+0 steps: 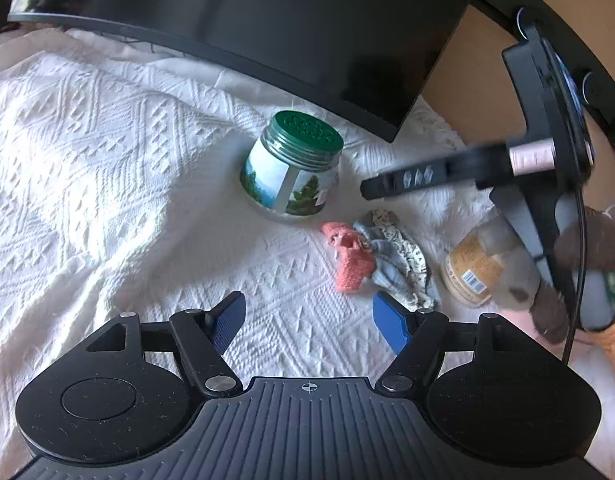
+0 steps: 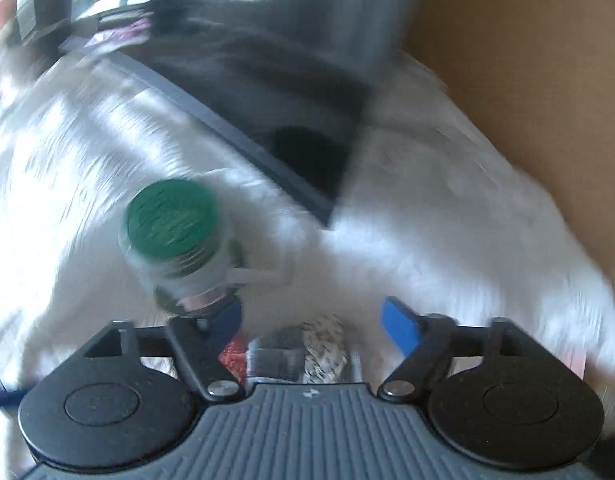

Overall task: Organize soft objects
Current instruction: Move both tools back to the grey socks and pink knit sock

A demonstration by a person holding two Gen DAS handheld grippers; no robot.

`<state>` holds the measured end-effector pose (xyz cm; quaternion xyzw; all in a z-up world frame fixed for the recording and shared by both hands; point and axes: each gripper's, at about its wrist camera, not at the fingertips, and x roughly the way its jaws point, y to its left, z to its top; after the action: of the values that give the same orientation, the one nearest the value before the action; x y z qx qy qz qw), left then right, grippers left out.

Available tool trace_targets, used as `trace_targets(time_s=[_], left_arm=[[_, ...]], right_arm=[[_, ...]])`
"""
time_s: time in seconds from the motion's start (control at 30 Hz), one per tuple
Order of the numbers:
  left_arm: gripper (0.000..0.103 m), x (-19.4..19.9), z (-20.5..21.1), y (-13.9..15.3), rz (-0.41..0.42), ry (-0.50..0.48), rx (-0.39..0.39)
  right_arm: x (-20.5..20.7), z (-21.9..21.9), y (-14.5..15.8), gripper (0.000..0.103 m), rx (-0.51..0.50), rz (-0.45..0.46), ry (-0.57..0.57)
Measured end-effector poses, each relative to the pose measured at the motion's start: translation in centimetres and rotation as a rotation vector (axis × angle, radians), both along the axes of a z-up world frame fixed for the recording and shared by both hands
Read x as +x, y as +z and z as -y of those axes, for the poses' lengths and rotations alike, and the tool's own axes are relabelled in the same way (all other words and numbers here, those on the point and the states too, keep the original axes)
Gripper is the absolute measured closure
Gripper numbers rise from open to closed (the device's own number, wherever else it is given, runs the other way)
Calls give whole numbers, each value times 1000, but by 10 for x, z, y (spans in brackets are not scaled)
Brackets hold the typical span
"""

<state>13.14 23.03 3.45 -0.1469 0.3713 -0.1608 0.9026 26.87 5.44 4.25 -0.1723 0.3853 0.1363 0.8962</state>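
We hover our right gripper [image 2: 311,320], fingers apart and empty, over the crumpled pink, blue and patterned cloth scraps [image 1: 381,258] on the white quilted bedspread [image 1: 107,160]; next, lower and pinch. Left gripper [image 1: 307,320] waits wide.

We seem to be in a home: a white textured bedspread [image 1: 107,152] lies under the tool, a dark monitor [image 1: 287,28] ahead, small fabric scraps [image 1: 379,256] just beyond its fingers.

left wrist: down, low | right wrist: nearer | shared: green-lidded jar [image 1: 293,164] [image 2: 175,236]
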Motion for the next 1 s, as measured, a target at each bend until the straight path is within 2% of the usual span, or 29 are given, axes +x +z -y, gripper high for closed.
trace_targets(time_s=[0.07,0.13,0.2,0.27,0.33,0.4,0.43,0.6,0.7,0.8,0.9,0.97,1.0], left_arm=[[28,5,2,-7,-11,-11,-13],[28,13,6,-13,-28,-24,-36],[28,20,12,-17,-46,-37,-43],[28,27,19,-18,-61,-52,-25],[28,31,25,-18,-77,-62,-20],[28,34,29,-16,-87,-71,-17],[28,34,31,-15,-88,-79,-15],[28,31,36,-9,-88,-87,-6],[28,26,34,-7,-86,-79,6],[28,18,27,-4,-96,-57,3],[28,7,17,-1,-105,-16,-9],[28,-2,8,2,-97,13,-9],[28,-6,4,3,-94,29,-9]], right_arm=[[-12,-9,-10,53,-64,39,44],[-12,-6,-19,53,-75,46,11],[0,3,-23,54,-56,20,-47],[14,6,-24,63,-91,10,-85],[24,3,-29,64,-148,-3,-87],[28,0,-36,67,-171,-59,-79],[29,3,-36,71,-160,-77,-82],[15,28,-22,71,14,-210,-122],[-3,36,-19,71,78,-263,-134],[-30,34,-19,71,103,-279,-103],[-55,33,-17,70,176,-292,-44],[-73,32,-10,67,204,-260,6],[-81,32,-7,61,199,-230,26]])
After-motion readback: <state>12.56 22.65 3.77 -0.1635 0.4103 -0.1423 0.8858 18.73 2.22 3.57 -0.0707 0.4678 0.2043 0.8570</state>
